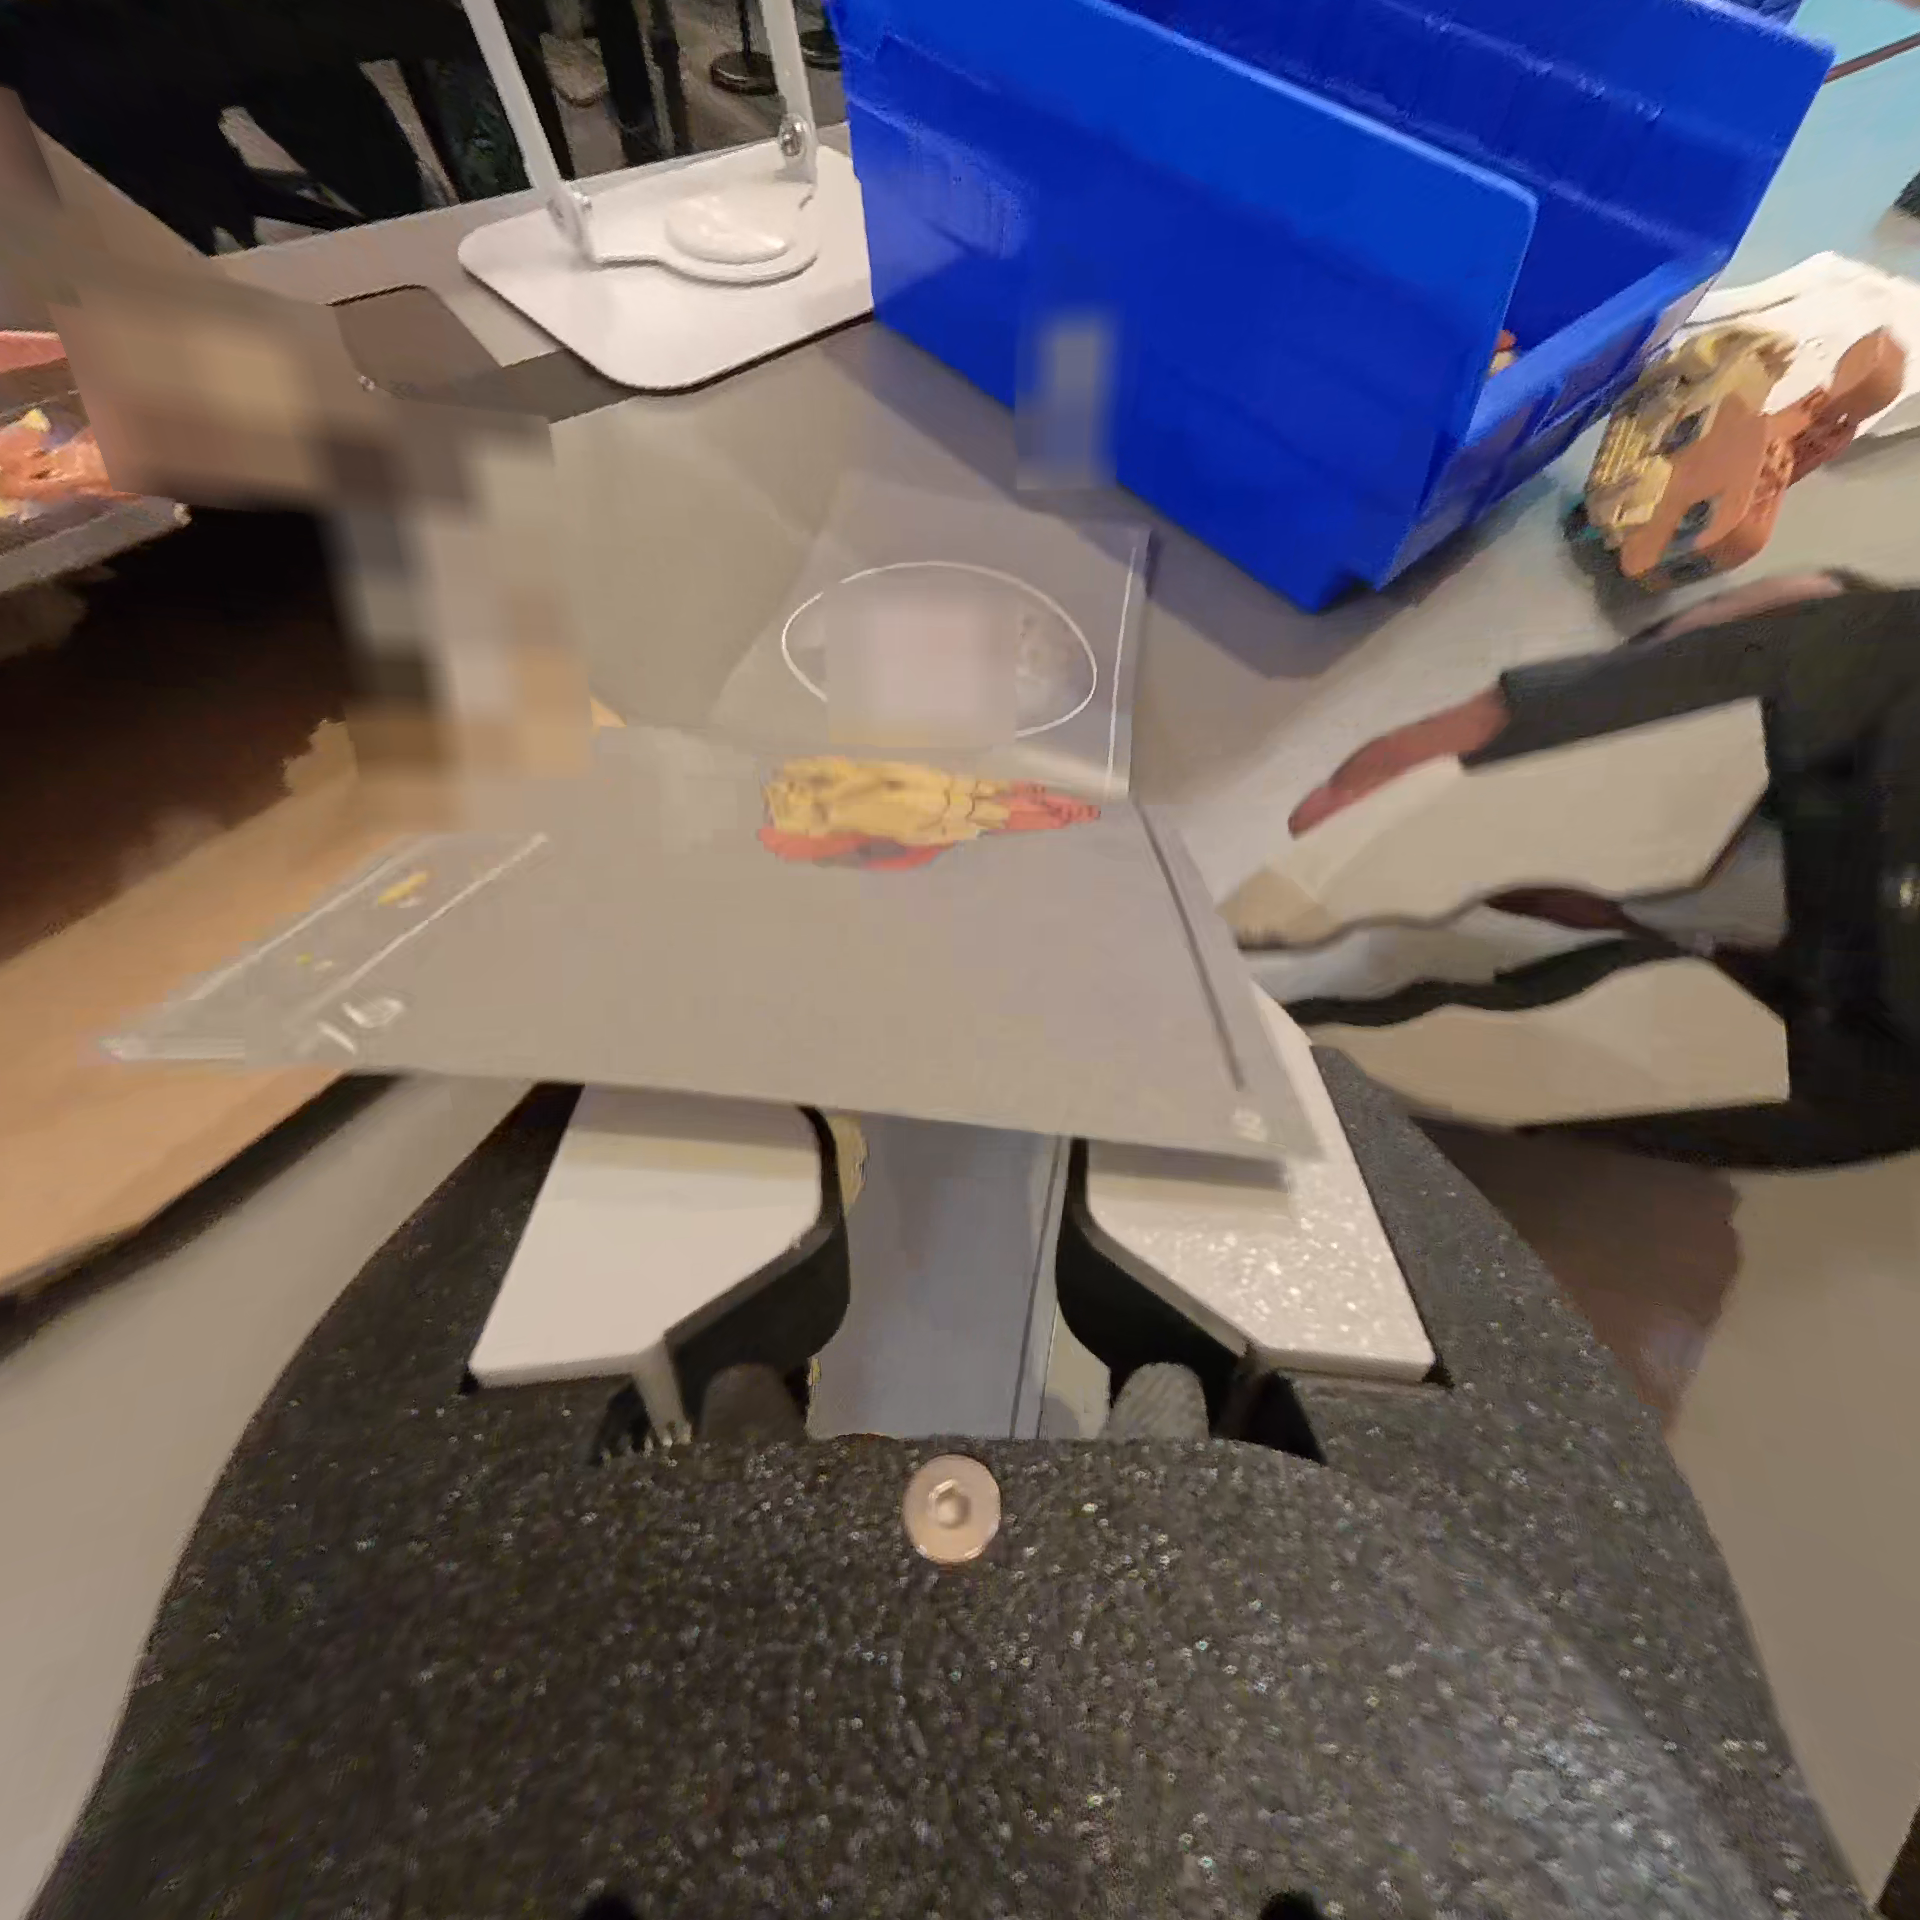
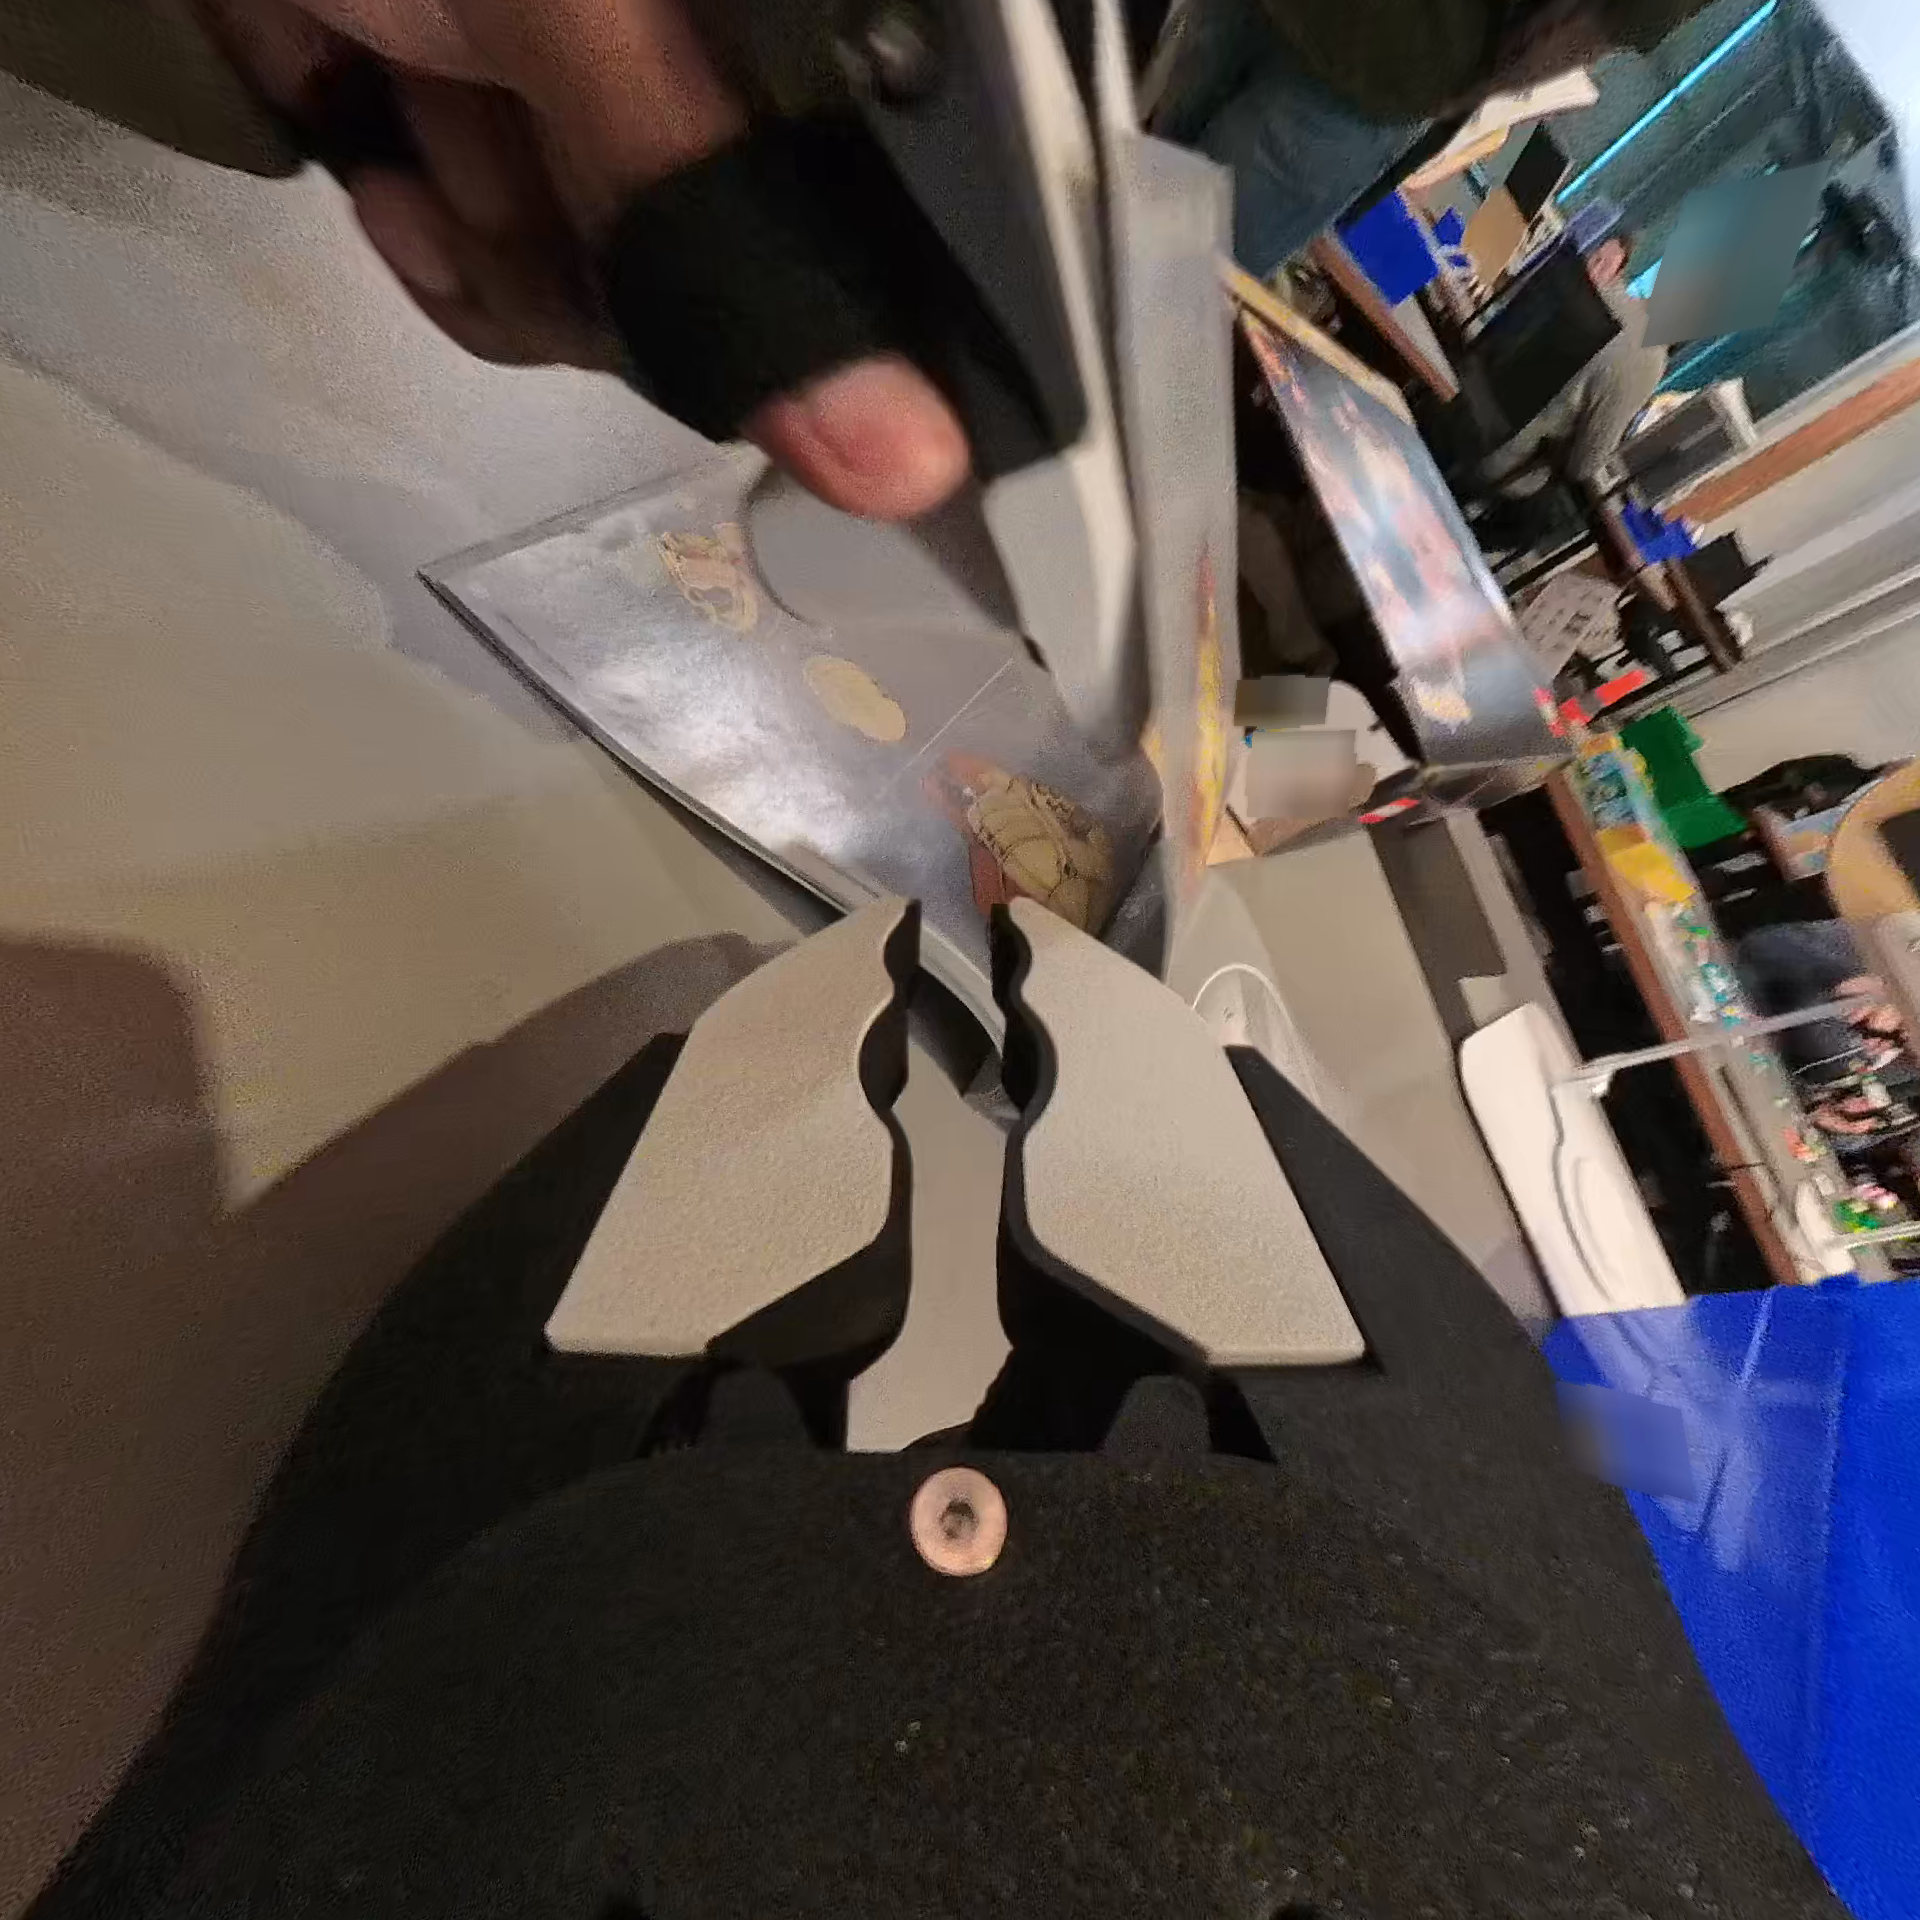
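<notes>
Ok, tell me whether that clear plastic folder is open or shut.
Open. The clear plastic folder has two leaves spread in a V, one lying low, one upright, yellow-and-red figure near the crease.

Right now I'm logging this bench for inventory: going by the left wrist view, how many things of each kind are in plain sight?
Blue bin: 1
White stand: 1
Clear bag: 1
Orange-and-gold toy pieces: 2 (one in the bag, one beside the bin)
Total: 5
</notes>
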Demonstrator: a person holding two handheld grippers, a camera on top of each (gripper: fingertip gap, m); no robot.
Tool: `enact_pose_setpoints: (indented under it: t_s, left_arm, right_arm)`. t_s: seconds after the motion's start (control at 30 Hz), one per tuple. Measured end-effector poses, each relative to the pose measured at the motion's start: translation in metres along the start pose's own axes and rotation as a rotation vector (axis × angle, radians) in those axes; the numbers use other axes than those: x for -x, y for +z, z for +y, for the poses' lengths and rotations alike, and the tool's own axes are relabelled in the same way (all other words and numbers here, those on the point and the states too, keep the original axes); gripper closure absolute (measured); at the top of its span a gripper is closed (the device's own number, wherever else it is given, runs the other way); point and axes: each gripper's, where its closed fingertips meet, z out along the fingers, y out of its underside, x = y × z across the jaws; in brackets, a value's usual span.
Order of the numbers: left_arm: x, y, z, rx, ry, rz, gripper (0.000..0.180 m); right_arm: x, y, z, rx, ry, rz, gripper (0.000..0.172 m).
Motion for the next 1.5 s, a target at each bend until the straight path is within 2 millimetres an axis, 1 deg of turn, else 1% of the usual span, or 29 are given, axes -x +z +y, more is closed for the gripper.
enact_pose_setpoints:
  t_s: [0.07,0.1,0.17,0.23,0.3,0.37,0.43,0.47,0.5,0.53,0.57,0.63,0.7,0.77,0.83,0.93,1.07,1.13,1.3,1.5]
  left_arm:
    - [-0.002,0.008,-0.012,-0.004,-0.004,0.033,0.135]
    - [-0.003,0.012,-0.02,-0.011,-0.003,0.05,0.135]
    - [-0.008,0.017,-0.036,-0.033,0.024,0.068,0.135]
    - [-0.011,0.018,-0.048,-0.058,0.073,0.057,0.135]
    - [-0.009,0.015,-0.051,-0.071,0.113,0.033,0.134]
    - [-0.003,0.011,-0.042,-0.068,0.123,0.016,0.134]
    - [0.006,0.008,-0.023,-0.039,0.108,0.012,0.133]
    - [0.01,0.006,-0.01,-0.017,0.095,0.016,0.133]
    - [0.012,0.004,0.003,0.008,0.082,0.03,0.132]
    - [0.014,0.001,0.015,0.028,0.071,0.039,0.132]
    - [0.018,-0.003,0.026,0.039,0.062,0.036,0.131]
    - [0.021,-0.011,0.045,0.065,0.038,0.039,0.13]
    - [0.021,-0.019,0.064,0.113,-0.001,0.043,0.129]
    - [0.021,-0.027,0.081,0.172,-0.008,0.02,0.127]
    - [0.022,-0.033,0.092,0.221,0.012,-0.022,0.126]
    - [0.019,-0.037,0.101,0.276,0.032,-0.056,0.125]
    - [0.017,-0.032,0.113,0.373,0.052,-0.07,0.125]
    - [0.016,-0.028,0.111,0.39,0.066,-0.071,0.126]
    - [0.007,-0.018,0.106,0.426,0.115,-0.029,0.127]
    - [-0.006,-0.006,0.1,0.41,0.126,0.014,0.127]
  right_arm:
    - [-0.004,0.003,-0.003,0.006,-0.039,0.034,0.161]
    - [-0.012,0.007,-0.002,0.024,-0.048,0.074,0.16]
    - [-0.042,0.012,0.006,0.079,-0.038,0.194,0.159]
    - [-0.071,0.01,0.017,0.131,-0.001,0.281,0.158]
    - [-0.093,0.004,0.033,0.194,0.024,0.339,0.157]
    - [-0.1,0.001,0.055,0.29,0.029,0.344,0.153]
    - [-0.096,0.0,0.077,0.392,0.025,0.305,0.146]
    - [-0.091,0.0,0.085,0.429,0.018,0.267,0.143]
    - [-0.084,0.001,0.088,0.447,0.01,0.219,0.141]
    - [-0.076,0.001,0.087,0.441,0.008,0.164,0.14]
    - [-0.067,0.002,0.079,0.409,0.009,0.096,0.14]
    - [-0.044,0.005,0.055,0.3,-0.012,-0.059,0.139]
    - [-0.027,0.007,0.035,0.213,-0.051,-0.159,0.138]
    - [-0.021,0.014,0.028,0.198,-0.07,-0.196,0.134]
    - [-0.019,0.022,0.028,0.212,-0.077,-0.212,0.13]
    - [-0.017,0.03,0.028,0.22,-0.076,-0.24,0.126]
    - [-0.017,0.032,0.026,0.223,-0.064,-0.265,0.126]
    - [-0.018,0.031,0.025,0.219,-0.06,-0.269,0.126]
    - [-0.017,0.027,0.023,0.208,-0.063,-0.291,0.125]
    - [-0.015,0.025,0.021,0.191,-0.098,-0.307,0.124]
